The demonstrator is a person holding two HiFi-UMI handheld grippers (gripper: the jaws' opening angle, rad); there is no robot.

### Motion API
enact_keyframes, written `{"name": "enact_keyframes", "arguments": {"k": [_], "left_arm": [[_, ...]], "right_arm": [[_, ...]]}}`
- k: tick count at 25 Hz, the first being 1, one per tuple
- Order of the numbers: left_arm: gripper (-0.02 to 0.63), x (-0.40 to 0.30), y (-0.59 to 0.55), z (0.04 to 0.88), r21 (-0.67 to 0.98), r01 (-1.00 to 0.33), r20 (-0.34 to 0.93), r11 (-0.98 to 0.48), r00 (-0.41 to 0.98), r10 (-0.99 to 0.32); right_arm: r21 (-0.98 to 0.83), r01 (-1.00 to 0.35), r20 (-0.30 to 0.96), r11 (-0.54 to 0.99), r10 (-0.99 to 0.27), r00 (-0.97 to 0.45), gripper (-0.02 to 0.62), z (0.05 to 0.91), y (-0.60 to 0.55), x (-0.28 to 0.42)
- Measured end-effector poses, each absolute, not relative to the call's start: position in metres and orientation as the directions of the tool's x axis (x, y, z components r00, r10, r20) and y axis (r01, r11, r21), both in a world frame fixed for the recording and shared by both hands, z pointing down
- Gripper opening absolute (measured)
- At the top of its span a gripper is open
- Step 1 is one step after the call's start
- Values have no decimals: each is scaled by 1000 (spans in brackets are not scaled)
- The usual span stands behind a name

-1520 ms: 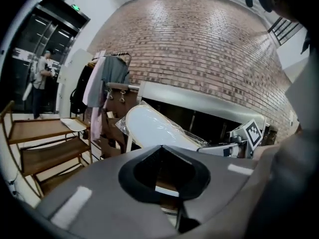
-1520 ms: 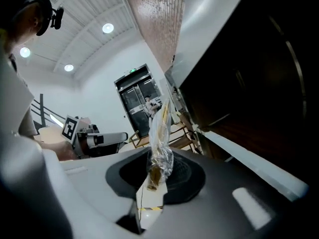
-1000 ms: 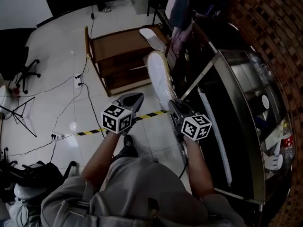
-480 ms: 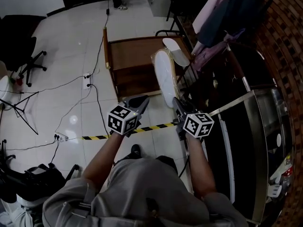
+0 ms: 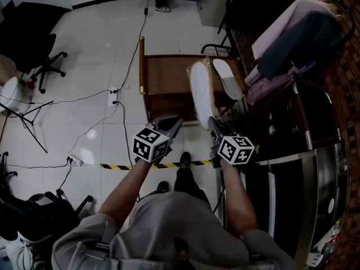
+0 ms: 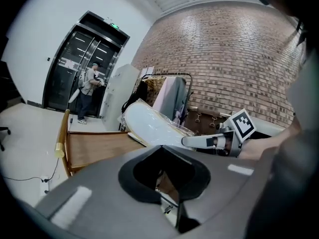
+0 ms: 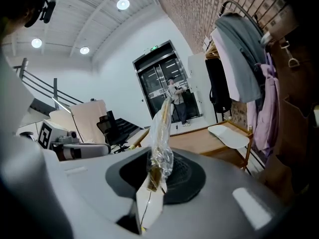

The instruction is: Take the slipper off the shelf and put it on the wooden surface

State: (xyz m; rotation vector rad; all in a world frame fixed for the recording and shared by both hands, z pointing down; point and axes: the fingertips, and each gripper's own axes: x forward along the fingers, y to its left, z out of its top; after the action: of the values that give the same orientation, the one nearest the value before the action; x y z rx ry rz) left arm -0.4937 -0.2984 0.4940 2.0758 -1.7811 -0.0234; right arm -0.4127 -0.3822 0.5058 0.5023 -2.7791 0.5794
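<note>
Head view: an office chair (image 5: 40,66) stands far left, with striped floor tape (image 5: 121,166) nearer the person. The left tongs (image 5: 174,121) are clenched on nothing, near the wooden surface (image 5: 163,80). Just to the right, the right tongs (image 5: 212,122) grasp the plastic-wrapped slipper (image 5: 201,91) by its end, raised over the surface's right side. A second slipper (image 5: 228,77) lies beside it. Hanging clothes (image 5: 298,38) crowd the far right.

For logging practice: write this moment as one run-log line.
right gripper: holds wrapped slipper | left gripper: empty | other slipper: on table
</note>
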Motion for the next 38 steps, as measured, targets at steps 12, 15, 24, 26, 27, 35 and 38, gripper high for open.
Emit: {"name": "enact_keyframes", "arguments": {"k": [12, 15, 24, 26, 27, 35, 38], "left_arm": [[5, -571, -397, 510, 307, -951, 290, 40, 53, -956], [5, -581, -418, 512, 325, -942, 300, 82, 20, -954], [5, -613, -433, 523, 362, -913, 325, 190, -67, -943], [5, -620, -430, 528, 368, -910, 336, 194, -65, -940], [5, -622, -429, 531, 371, -909, 342, 191, -58, -938], [5, -638, -429, 544, 393, -907, 359, 154, -3, -933], [5, -643, -426, 548, 400, -906, 359, 137, 17, -933]], "right_arm": [[-373, -303, 368, 877, -160, -916, 54, 559, -499, -521], [-383, -290, 401, 877, -125, -907, 54, 576, -521, -541], [-394, -284, 479, 874, -69, -875, 54, 629, -538, -591], [-402, -299, 488, 865, -73, -870, 54, 639, -536, -601], [-407, -308, 492, 860, -79, -867, 54, 643, -537, -606], [-379, -373, 552, 847, -116, -826, 57, 670, -530, -621], [-357, -412, 571, 838, -153, -806, 67, 677, -532, -617]]}}
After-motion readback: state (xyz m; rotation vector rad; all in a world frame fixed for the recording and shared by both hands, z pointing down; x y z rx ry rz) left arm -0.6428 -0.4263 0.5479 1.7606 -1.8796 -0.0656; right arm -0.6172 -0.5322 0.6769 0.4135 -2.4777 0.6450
